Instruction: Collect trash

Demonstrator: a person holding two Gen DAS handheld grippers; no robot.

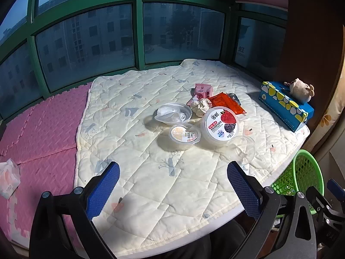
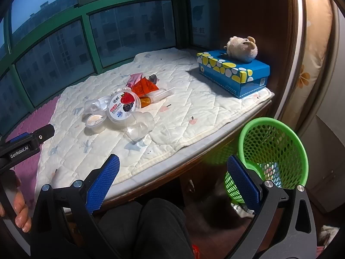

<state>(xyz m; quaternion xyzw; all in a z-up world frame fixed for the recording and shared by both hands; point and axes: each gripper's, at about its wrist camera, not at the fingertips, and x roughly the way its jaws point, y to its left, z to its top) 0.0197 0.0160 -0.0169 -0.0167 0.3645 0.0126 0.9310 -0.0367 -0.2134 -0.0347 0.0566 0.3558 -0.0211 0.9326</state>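
A pile of trash lies on the cream quilt [image 1: 151, 183]: a berry yogurt tub [image 1: 219, 125], a small sealed cup [image 1: 184, 136], a clear lid [image 1: 173, 113], a clear plastic cup on its side [image 1: 242, 149], crumpled paper [image 1: 201, 106], a red wrapper [image 1: 228, 103] and a pink packet [image 1: 202, 89]. The pile also shows in the right wrist view, with the tub [image 2: 124, 108] and clear cup [image 2: 140, 126]. My left gripper [image 1: 172, 192] is open and empty, short of the pile. My right gripper [image 2: 172, 191] is open and empty, over the ledge's edge beside the green mesh basket [image 2: 273, 149].
A blue tissue box [image 2: 232, 73] with a plush toy [image 2: 242, 48] on it stands at the quilt's right end. Pink foam mats [image 1: 43, 133] lie left of the quilt, with a tissue pack [image 1: 8, 179]. Green-framed windows close the back. The basket also shows in the left wrist view [image 1: 301, 174].
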